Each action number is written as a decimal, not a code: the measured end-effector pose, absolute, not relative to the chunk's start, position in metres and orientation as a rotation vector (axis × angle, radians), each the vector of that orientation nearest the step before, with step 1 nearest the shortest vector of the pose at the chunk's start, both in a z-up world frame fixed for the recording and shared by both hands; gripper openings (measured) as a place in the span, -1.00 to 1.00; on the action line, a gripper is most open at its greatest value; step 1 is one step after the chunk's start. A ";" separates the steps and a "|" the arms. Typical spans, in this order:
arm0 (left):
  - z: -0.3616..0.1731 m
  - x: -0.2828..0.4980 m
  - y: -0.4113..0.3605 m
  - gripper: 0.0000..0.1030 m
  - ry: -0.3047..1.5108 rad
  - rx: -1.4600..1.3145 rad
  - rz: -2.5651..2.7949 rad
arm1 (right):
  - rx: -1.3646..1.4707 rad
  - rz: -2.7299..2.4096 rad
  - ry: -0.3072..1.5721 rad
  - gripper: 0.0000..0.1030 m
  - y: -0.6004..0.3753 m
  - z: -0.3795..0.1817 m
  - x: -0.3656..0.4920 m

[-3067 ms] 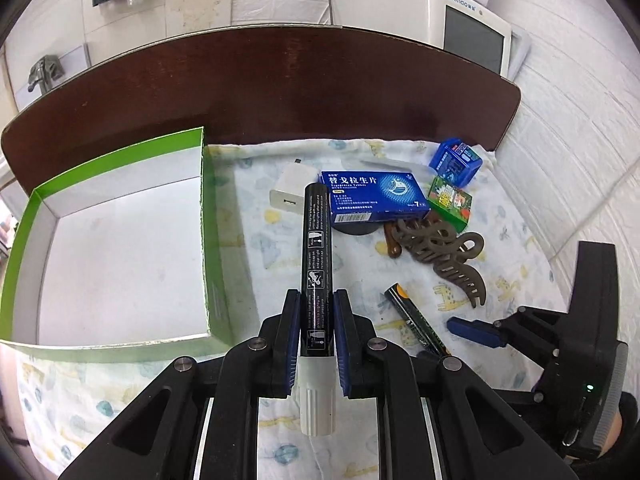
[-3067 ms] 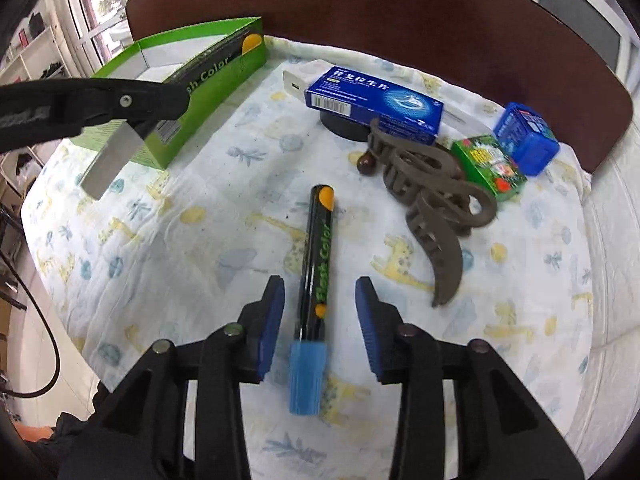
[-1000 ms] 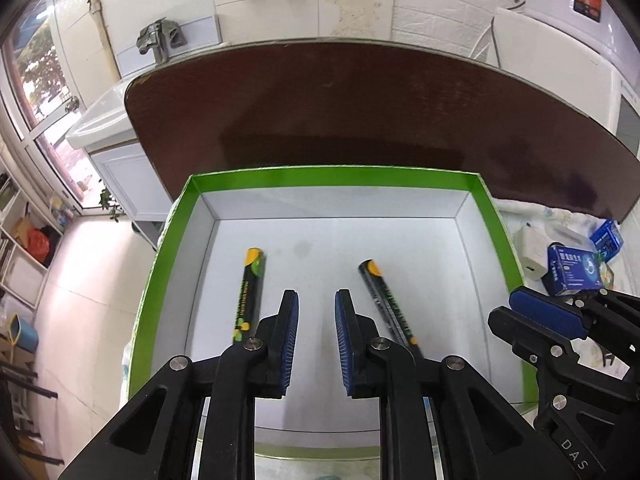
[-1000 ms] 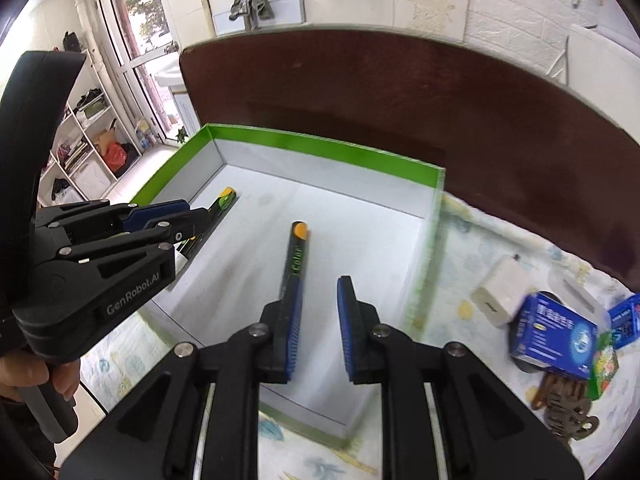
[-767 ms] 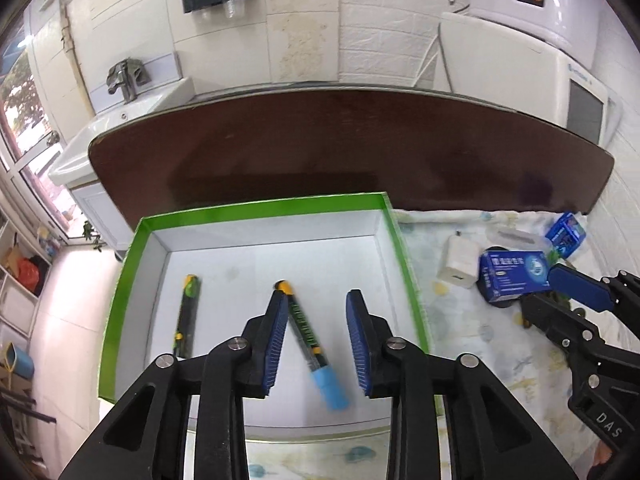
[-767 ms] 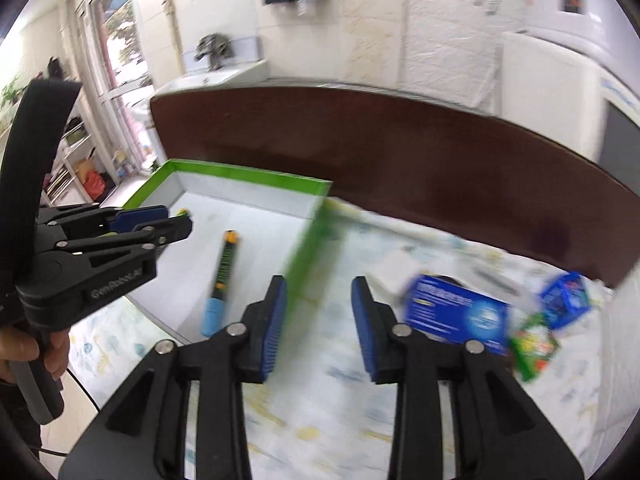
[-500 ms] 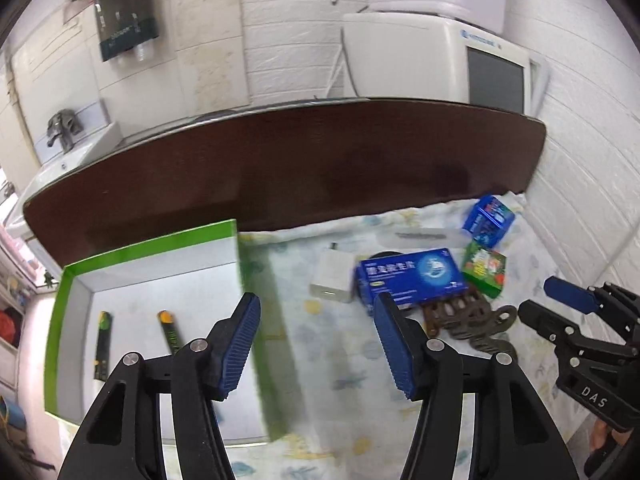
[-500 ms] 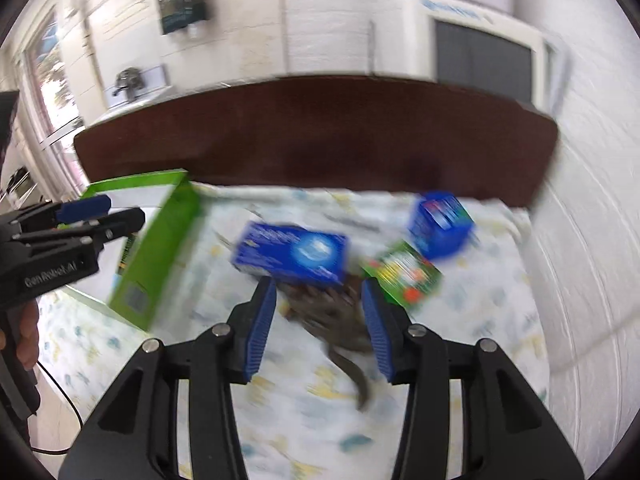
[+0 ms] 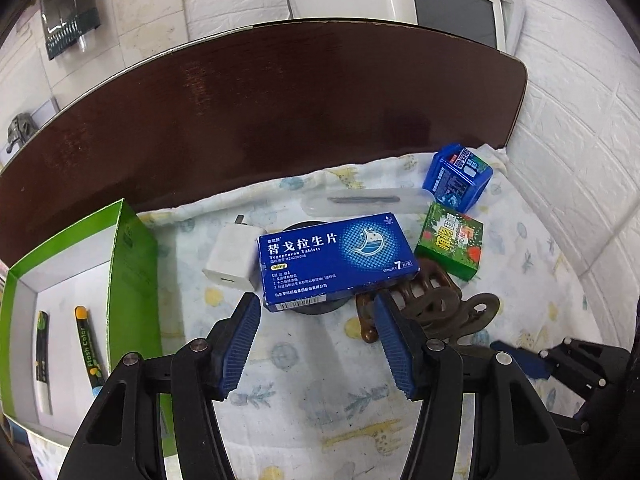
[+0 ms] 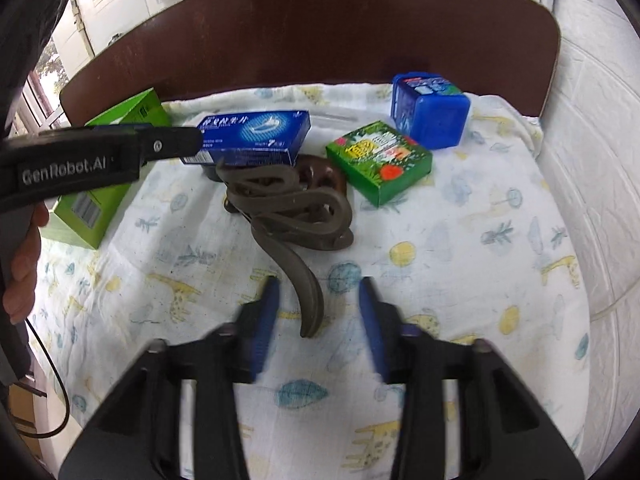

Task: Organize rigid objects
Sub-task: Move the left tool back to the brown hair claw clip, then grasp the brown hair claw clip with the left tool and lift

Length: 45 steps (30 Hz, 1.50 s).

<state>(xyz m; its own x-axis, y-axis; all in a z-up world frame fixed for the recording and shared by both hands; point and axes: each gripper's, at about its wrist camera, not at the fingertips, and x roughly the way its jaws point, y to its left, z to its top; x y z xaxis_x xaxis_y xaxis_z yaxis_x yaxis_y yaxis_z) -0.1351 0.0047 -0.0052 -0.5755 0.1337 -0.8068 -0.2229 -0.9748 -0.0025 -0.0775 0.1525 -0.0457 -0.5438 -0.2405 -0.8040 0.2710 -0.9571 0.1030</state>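
My left gripper (image 9: pixel 316 340) is open and empty, just short of the blue medicine box (image 9: pixel 336 258), which lies on a black disc. My right gripper (image 10: pixel 316 320) is open and empty, its jaws on either side of the tip of a brown hair claw (image 10: pixel 288 212). The green-edged box (image 9: pixel 76 292) at the left holds two black markers (image 9: pixel 88 352). A green carton (image 10: pixel 378 162), a blue plastic case (image 10: pixel 430 110) and a white charger (image 9: pixel 232 256) lie on the cloth. The medicine box also shows in the right wrist view (image 10: pixel 256 132).
A dark brown headboard (image 9: pixel 260 112) bounds the far side and a white brick wall (image 9: pixel 580 160) the right. A clear tube with a dark rod (image 9: pixel 360 200) lies behind the medicine box. The patterned cloth (image 10: pixel 460 260) covers the surface.
Both grippers left the markers in the green box, swung right and came down toward the loose items. Both sets of jaws have opened wider.
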 end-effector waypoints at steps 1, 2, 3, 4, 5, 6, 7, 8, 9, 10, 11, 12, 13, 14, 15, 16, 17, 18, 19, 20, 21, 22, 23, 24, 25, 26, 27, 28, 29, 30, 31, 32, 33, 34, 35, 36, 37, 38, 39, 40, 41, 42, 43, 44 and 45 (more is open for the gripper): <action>-0.006 -0.136 0.004 0.16 0.141 -1.332 2.620 | 1.307 -2.526 0.064 -0.81 0.153 -0.046 -0.076; -0.006 -0.136 0.003 0.16 0.137 -1.332 2.619 | 1.297 -2.524 0.089 -0.81 0.154 -0.045 -0.073; -0.006 -0.136 0.002 0.16 0.135 -1.331 2.616 | 1.281 -2.520 0.115 -0.81 0.157 -0.044 -0.070; -0.007 -0.135 0.002 0.16 0.135 -1.329 2.612 | 1.267 -2.515 0.129 -0.81 0.161 -0.043 -0.067; -0.007 -0.134 0.003 0.15 0.135 -1.324 2.605 | 1.257 -2.510 0.135 -0.81 0.166 -0.042 -0.065; -0.006 -0.131 0.004 0.15 0.138 -1.310 2.592 | 1.256 -2.510 0.133 -0.81 0.174 -0.042 -0.064; -0.007 -0.129 0.007 0.15 0.150 -1.296 2.580 | 1.263 -2.519 0.129 -0.81 0.183 -0.043 -0.064; -0.007 -0.126 0.011 0.15 0.177 -1.280 2.569 | 1.276 -2.534 0.123 -0.81 0.192 -0.044 -0.066; -0.009 -0.124 0.015 0.15 0.203 -1.268 2.561 | 1.294 -2.558 0.114 -0.80 0.202 -0.045 -0.068; -0.010 -0.121 0.019 0.15 0.231 -1.258 2.549 | 1.307 -2.579 0.105 -0.79 0.211 -0.046 -0.071; -0.013 -0.117 0.024 0.16 0.257 -1.252 2.530 | 1.320 -2.598 0.084 -0.74 0.220 -0.047 -0.072; -0.015 -0.113 0.027 0.16 0.268 -1.253 2.513 | 1.322 -2.602 0.058 -0.75 0.225 -0.046 -0.072; -0.018 -0.109 0.030 0.16 0.271 -1.256 2.496 | 1.314 -2.597 0.034 -0.74 0.228 -0.046 -0.071; -0.021 -0.103 0.033 0.16 0.271 -1.259 2.476 | 1.296 -2.583 0.013 -0.74 0.229 -0.044 -0.069; -0.023 -0.098 0.034 0.16 0.275 -1.258 2.468 | 1.281 -2.568 0.010 -0.72 0.228 -0.044 -0.067; -0.025 -0.093 0.036 0.16 0.285 -1.254 2.468 | 1.268 -2.553 0.020 -0.67 0.223 -0.044 -0.067; -0.026 -0.088 0.038 0.16 0.308 -1.242 2.478 | 1.254 -2.541 0.037 -0.52 0.219 -0.043 -0.066; -0.027 -0.085 0.040 0.16 0.333 -1.228 2.489 | 1.242 -2.536 0.061 -0.30 0.214 -0.043 -0.065; -0.029 -0.082 0.043 0.16 0.366 -1.212 2.500 | 1.229 -2.533 0.089 -0.20 0.208 -0.042 -0.066; -0.030 -0.080 0.045 0.16 0.387 -1.206 2.505 | 1.216 -2.528 0.113 -0.09 0.204 -0.041 -0.066; -0.032 -0.080 0.046 0.16 0.393 -1.211 2.504 | 1.210 -2.525 0.129 -0.11 0.201 -0.042 -0.067; -0.034 -0.082 0.046 0.16 0.386 -1.221 2.498 | 1.208 -2.522 0.130 -0.13 0.199 -0.042 -0.069; -0.035 -0.084 0.046 0.16 0.368 -1.232 2.494 | 1.207 -2.520 0.124 -0.13 0.198 -0.041 -0.072; -0.036 -0.086 0.045 0.16 0.345 -1.240 2.490 | 1.204 -2.518 0.120 -0.14 0.198 -0.040 -0.074; -0.036 -0.088 0.044 0.16 0.333 -1.242 2.488 | 1.202 -2.518 0.119 -0.15 0.198 -0.040 -0.076; -0.037 -0.090 0.043 0.16 0.327 -1.242 2.487 | 1.201 -2.518 0.121 -0.16 0.197 -0.040 -0.079; -0.037 -0.092 0.043 0.16 0.326 -1.244 2.485 | 1.202 -2.519 0.120 -0.16 0.197 -0.040 -0.080; -0.037 -0.092 0.042 0.16 0.323 -1.247 2.484 | 1.203 -2.520 0.117 -0.16 0.197 -0.040 -0.081; -0.037 -0.092 0.041 0.16 0.318 -1.252 2.475 | 1.201 -2.521 0.110 -0.16 0.198 -0.040 -0.082; -0.037 -0.091 0.040 0.16 0.315 -1.254 2.462 | 1.199 -2.521 0.103 -0.16 0.198 -0.039 -0.082; -0.038 -0.091 0.040 0.16 0.316 -1.255 2.452 | 1.197 -2.520 0.098 -0.16 0.199 -0.039 -0.083; -0.039 -0.090 0.041 0.16 0.322 -1.257 2.444 | 1.195 -2.520 0.096 -0.16 0.199 -0.039 -0.083; -0.040 -0.090 0.042 0.16 0.335 -1.256 2.441 | 1.194 -2.519 0.095 -0.16 0.198 -0.039 -0.084; -0.041 -0.090 0.044 0.15 0.344 -1.256 2.442 | 1.195 -2.518 0.095 -0.16 0.198 -0.039 -0.085; -0.042 -0.090 0.046 0.15 0.352 -1.255 2.441 | 1.196 -2.518 0.094 -0.16 0.197 -0.040 -0.086; -0.043 -0.091 0.047 0.09 0.352 -1.254 2.435 | 1.200 -2.516 0.090 -0.16 0.197 -0.041 -0.087; -0.044 -0.092 0.049 -0.07 0.350 -1.255 2.427 | 1.206 -2.515 0.087 -0.19 0.196 -0.042 -0.088; -0.046 -0.093 0.050 -0.14 0.348 -1.260 2.411 | 1.211 -2.513 0.083 -0.26 0.196 -0.043 -0.088; -0.048 -0.095 0.052 -0.28 0.342 -1.269 2.388 | 1.215 -2.509 0.077 -0.32 0.195 -0.044 -0.089; -0.050 -0.096 0.053 -0.33 0.334 -1.276 2.370 | 1.218 -2.506 0.072 -0.33 0.195 -0.044 -0.090; -0.052 -0.097 0.054 -0.33 0.335 -1.278 2.366 | 1.220 -2.507 0.068 -0.35 0.195 -0.044 -0.091; -0.052 -0.098 0.055 -0.33 0.336 -1.267 2.364 | 1.220 -2.508 0.064 -0.36 0.196 -0.044 -0.092; -0.052 -0.098 0.055 -0.35 0.335 -1.256 2.358 | 1.219 -2.507 0.059 -0.38 0.196 -0.044 -0.092; -0.052 -0.098 0.056 -0.39 0.329 -1.247 2.348 | 1.221 -2.509 0.058 -0.40 0.195 -0.044 -0.093; -0.051 -0.099 0.056 -0.45 0.331 -1.245 2.354 | 1.224 -2.515 0.068 -0.40 0.194 -0.044 -0.094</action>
<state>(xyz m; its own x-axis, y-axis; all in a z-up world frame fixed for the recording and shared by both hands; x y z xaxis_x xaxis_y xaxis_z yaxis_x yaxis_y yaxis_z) -0.0989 0.0558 -0.0512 -0.4886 0.2794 -0.8266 -0.4964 -0.8681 0.0000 -0.0940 0.1944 -0.0437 -0.5701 -0.2821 -0.7716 0.3235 -0.9404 0.1048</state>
